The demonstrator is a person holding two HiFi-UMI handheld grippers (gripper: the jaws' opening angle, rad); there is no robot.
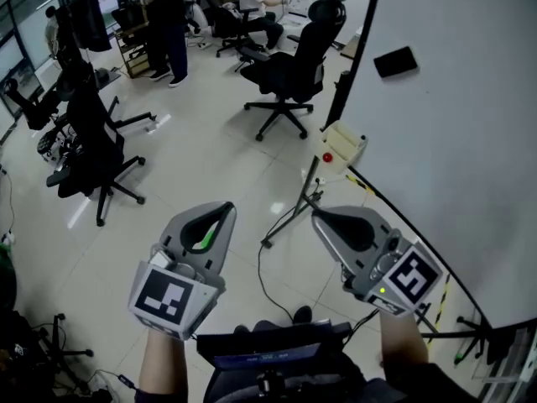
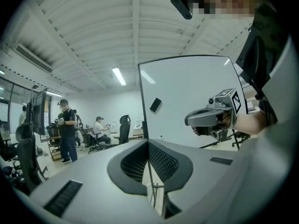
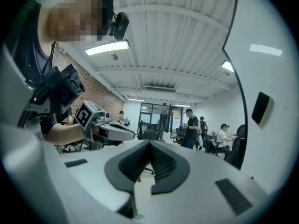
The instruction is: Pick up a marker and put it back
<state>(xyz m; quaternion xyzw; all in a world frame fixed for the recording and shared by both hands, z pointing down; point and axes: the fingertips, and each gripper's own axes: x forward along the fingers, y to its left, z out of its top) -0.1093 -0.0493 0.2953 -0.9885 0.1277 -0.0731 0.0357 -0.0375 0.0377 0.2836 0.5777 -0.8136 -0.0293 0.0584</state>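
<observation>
Left gripper (image 1: 225,208), right gripper (image 1: 319,216) — jaws together, empty.

no legible txt, labels, nos.

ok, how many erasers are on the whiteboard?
1: a black eraser stuck to the face of the whiteboard. Parts of the board lie outside the frame, so more may be hidden.
</observation>
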